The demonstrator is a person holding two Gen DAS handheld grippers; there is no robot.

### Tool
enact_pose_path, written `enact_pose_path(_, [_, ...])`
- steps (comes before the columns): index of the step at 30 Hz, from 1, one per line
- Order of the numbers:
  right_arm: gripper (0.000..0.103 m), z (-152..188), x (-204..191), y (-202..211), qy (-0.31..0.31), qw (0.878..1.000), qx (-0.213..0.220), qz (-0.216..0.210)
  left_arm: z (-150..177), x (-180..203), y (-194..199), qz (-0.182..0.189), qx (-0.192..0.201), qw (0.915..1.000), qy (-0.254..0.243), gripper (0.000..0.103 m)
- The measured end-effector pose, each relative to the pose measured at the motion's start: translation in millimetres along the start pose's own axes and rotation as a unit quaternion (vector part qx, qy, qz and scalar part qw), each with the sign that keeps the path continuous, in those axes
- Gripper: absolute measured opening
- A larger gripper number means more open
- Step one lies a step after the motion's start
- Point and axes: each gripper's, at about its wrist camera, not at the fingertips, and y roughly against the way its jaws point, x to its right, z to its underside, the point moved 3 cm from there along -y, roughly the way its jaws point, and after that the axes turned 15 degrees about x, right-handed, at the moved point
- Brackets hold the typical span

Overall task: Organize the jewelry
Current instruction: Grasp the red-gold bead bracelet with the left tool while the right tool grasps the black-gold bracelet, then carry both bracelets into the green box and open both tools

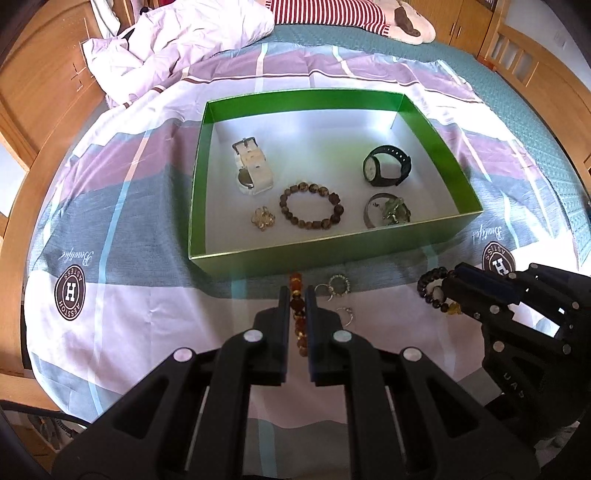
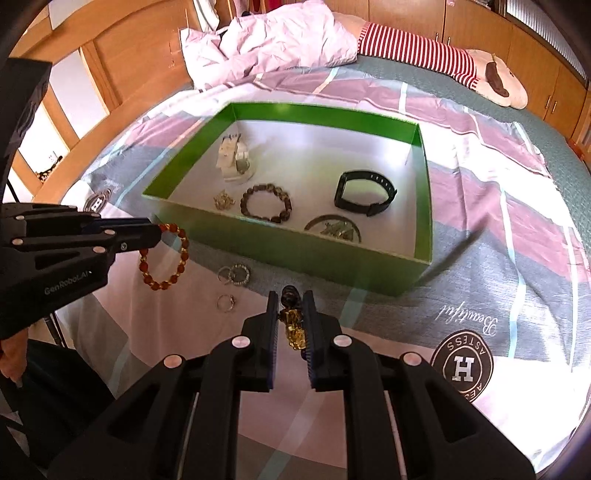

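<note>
Both tongs are clamped on bracelets above the bed. At the bottom centre of the left wrist view, the left tongs (image 1: 297, 295) pinch an amber bead bracelet (image 1: 297, 314) between their fingers; in the right wrist view the same bracelet (image 2: 164, 258) hangs as an open loop from the tips at the middle left of the frame. At the bottom centre of the right wrist view, the right tongs (image 2: 290, 301) grip a dark bead bracelet (image 2: 290, 297) with a yellow charm (image 2: 294, 328); seen from the left wrist camera, it (image 1: 436, 291) dangles from those tongs (image 1: 456, 286) at the lower right. A green box (image 1: 325, 254) with a white floor sits on the bedspread (image 1: 110, 295) in the middle of both frames, just beyond the tongs. Inside it, a white watch (image 1: 251, 170) lies at the upper left, a black watch (image 1: 386, 164) at the upper right, a brown bead bracelet (image 1: 312, 205) in the centre near the front wall, a small gold trinket (image 1: 262, 218) to its left, and a thin bangle with a green piece (image 1: 388, 210) to its right. Three rings lie on the bedspread just in front of the box: two (image 1: 334, 286) touching each other, one (image 1: 345, 314) a little nearer the camera. A crumpled pink quilt (image 1: 177, 33) and a striped plush toy (image 1: 332, 13) fill the top of the frame.
</note>
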Motion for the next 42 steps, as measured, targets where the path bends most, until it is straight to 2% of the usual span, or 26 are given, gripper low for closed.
enact_pose_path(8, [0.013,-17.2,-3.6,18.4,0.004,0.999,0.046,-0.007,-13.9,-3.0,6.6,0.006,0.021,0.9996,0.019,0.009])
enact_pose_path(13, [0.013,-31.6,1.5,22.5,-0.002,0.998,0.059,0.004,-29.9,-5.0,8.1,-0.018,0.046,0.9986,0.018,0.009])
enact_pose_path(23, [0.013,-87.7,17.9,20.7,-0.024,0.994,0.108,0.028,-76.2,-21.5,11.2,-0.012,0.094,0.9951,0.029,0.009])
enact_pose_path(27, [0.013,-92.8,17.8,0.4,-0.03,0.994,0.1,0.03,-83.3,-33.4,4.4,-0.014,0.094,0.9946,0.042,0.008])
enact_pose_path(34, [0.013,-80.3,24.4,-41.7,-0.048,0.996,0.064,0.036,-84.0,-35.6,-12.2,-0.014,0.084,0.995,0.052,0.009])
enact_pose_path(42, [0.013,-75.3,34.8,-52.1,-0.048,0.996,0.052,0.051,-83.8,-25.6,-34.2,-0.011,0.069,0.9965,0.046,0.009])
